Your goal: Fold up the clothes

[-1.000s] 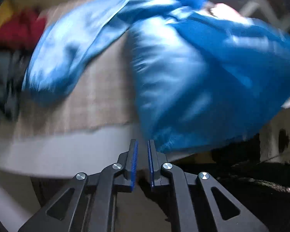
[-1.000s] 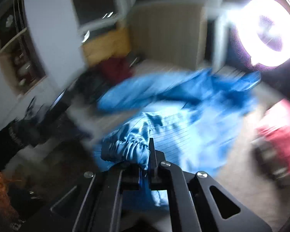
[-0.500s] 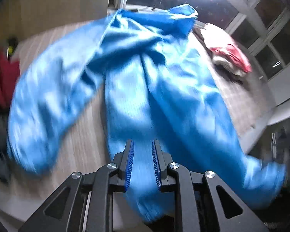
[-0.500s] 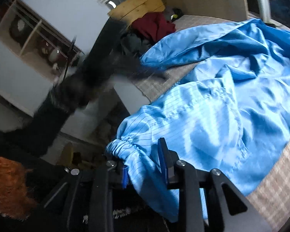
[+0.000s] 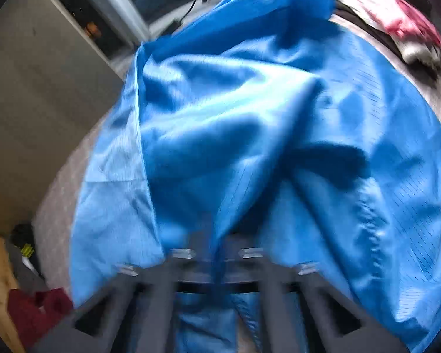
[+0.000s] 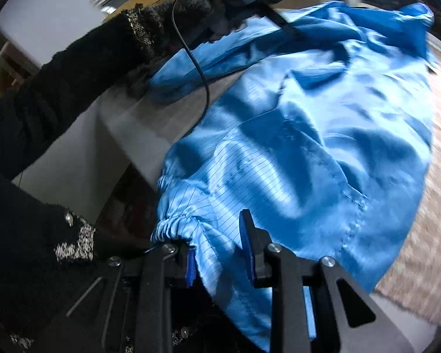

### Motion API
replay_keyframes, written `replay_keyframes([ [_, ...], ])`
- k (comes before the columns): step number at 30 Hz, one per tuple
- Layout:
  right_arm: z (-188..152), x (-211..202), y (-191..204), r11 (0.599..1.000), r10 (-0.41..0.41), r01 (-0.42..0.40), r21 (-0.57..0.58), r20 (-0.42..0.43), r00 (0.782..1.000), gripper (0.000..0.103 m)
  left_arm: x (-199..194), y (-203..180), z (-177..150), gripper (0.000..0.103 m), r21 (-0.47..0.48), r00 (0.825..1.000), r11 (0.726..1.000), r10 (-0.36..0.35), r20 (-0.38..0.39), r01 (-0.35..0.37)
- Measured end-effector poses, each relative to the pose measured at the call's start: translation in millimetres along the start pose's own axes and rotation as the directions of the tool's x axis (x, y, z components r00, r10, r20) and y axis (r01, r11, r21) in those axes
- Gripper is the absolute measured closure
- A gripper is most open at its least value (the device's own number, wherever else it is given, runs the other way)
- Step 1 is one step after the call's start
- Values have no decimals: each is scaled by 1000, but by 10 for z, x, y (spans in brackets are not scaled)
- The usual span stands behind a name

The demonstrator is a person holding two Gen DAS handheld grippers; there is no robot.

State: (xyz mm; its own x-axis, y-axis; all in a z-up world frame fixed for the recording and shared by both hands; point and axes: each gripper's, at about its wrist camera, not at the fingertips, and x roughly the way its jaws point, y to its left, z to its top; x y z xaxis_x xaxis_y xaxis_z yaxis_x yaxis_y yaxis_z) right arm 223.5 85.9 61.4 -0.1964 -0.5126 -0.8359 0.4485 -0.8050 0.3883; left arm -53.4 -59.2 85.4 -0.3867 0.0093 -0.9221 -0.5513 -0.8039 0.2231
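Our right gripper (image 6: 220,244) sits with its jaws apart, blue pads (image 6: 247,244) clear on the right side; the gathered elastic cuff (image 6: 176,226) of the blue jacket (image 6: 323,147) lies between the fingers and drapes over the left one, nothing pinched as far as we see; our left gripper (image 5: 217,253) is heavily blurred, a ridge of the blue jacket (image 5: 250,132) runs down right between its fingers and cloth hangs below the linkage; we cannot tell whether it is clamped on the fabric or slack; outward from the tools, the jacket is spread crumpled over a beige woven-look surface (image 6: 432,206), shiny fabric with a fine dark grid, one sleeve (image 6: 220,58) stretched off to the far left in the right wrist view, the cuff end hanging past the near edge of the surface; in that view a black fuzzy sleeve (image 6: 73,67) with a speckled trim reaches in from the left toward the far gripper body, a black cable (image 6: 197,67) loops down from it over the surface and onto the jacket; in the left wrist view a pink-and-white garment (image 5: 397,20) lies on a dark item at the far right just past the jacket's edge; a dark red garment (image 5: 35,311) sits at the lower left beside a pale wooden panel (image 5: 0,288), well apart from the jacket's main body; grey wall (image 5: 44,103) behind on the left.
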Motion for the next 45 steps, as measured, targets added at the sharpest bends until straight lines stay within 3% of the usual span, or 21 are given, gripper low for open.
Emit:
replay_keyframes([
  [5, 67, -4, 167, 994, -86, 83, 73, 39, 996, 95, -167, 681, 74, 103, -48, 997, 998, -42, 64, 45],
  [10, 225, 38, 386, 988, -105, 92, 120, 101, 989, 97, -74, 1374, 216, 100, -91, 992, 993, 80, 93, -71],
  [13, 324, 308, 448, 986, -95, 82, 143, 86, 992, 97, 330, 1686, 254, 92, -140, 987, 977, 161, 0, -160],
  [16, 294, 650, 485, 985, -41, 44, 164, -21, 999, 97, 572, 1866, 158, 84, -185, 994, 977, 94, -49, -102],
  [19, 205, 709, 573, 985, -117, 129, 113, -109, 987, 94, 533, 1887, 12, 74, -179, 998, 983, 29, -47, -37],
  [26, 179, 384, 607, 975, -138, 144, 169, -44, 989, 75, -138, 1525, -467, 67, -48, 997, 996, -72, 36, 74],
  [27, 172, 361, 632, 976, -144, 149, 161, -39, 989, 69, -222, 1390, -538, 67, -35, 990, 990, -134, 37, 135],
  [29, 171, 398, 682, 973, -195, 197, 124, -31, 980, 63, -371, 1061, -671, 67, -9, 955, 955, -296, 30, 297],
  [32, 174, 469, 753, 962, -264, 265, 68, -15, 964, 63, -531, 496, -883, 64, 37, 863, 863, -504, -13, 505],
  [35, 168, 482, 785, 954, -298, 298, 32, -13, 955, 63, -458, -208, -1104, 64, 84, 787, 785, -603, -129, 614],
  [36, 165, 500, 796, 952, -305, 305, 26, -11, 952, 63, -425, -384, -1162, 64, 107, 780, 775, -606, -156, 623],
  [37, 157, 512, 807, 950, -311, 312, 26, -7, 950, 63, -389, -546, -1217, 64, 135, 780, 770, -599, -179, 623],
  [40, 133, 556, 847, 947, -321, 321, 31, -11, 947, 63, -265, -825, -1256, 68, 245, 862, 827, -478, -168, 506],
  [42, 74, 564, 952, 952, -307, 307, -1, -29, 951, 63, -223, -807, -1181, 68, 245, 898, 865, -414, -146, 439],
  [45, -107, 382, 684, 947, -312, 312, 78, -21, 950, 63, -364, -653, -1206, 70, 168, 889, 873, -446, -106, 458],
])
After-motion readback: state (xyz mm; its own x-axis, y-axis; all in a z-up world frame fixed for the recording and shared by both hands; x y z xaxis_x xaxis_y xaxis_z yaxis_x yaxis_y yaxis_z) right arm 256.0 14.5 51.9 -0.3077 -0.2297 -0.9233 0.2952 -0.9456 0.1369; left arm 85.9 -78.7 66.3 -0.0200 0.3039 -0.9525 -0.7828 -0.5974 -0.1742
